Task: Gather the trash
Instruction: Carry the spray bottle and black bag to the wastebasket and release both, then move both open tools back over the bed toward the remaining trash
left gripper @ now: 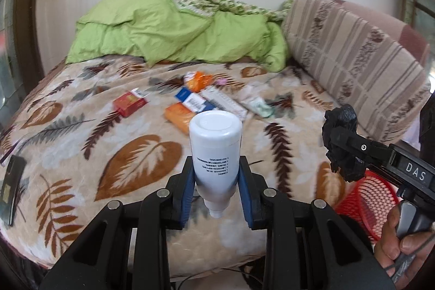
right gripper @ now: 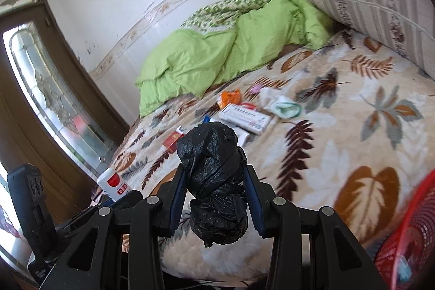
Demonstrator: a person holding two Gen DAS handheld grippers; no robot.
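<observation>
Grip check | left gripper (left gripper: 216, 181) clamps white bottle (left gripper: 215, 151), right gripper (right gripper: 214, 189) clamps black bag wad (right gripper: 213, 181) | red basket (left gripper: 367, 197) at four o'clock | I'd drop both over its rim, wad first.

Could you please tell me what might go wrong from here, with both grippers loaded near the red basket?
1. The left gripper pinches the white bottle near its neck, most of it beyond the pads, so it might pivot or slip out.
2. The crumpled black bag in the right gripper could unfurl and snag.
3. The red basket lies beside the bed; a drop could miss.
</observation>
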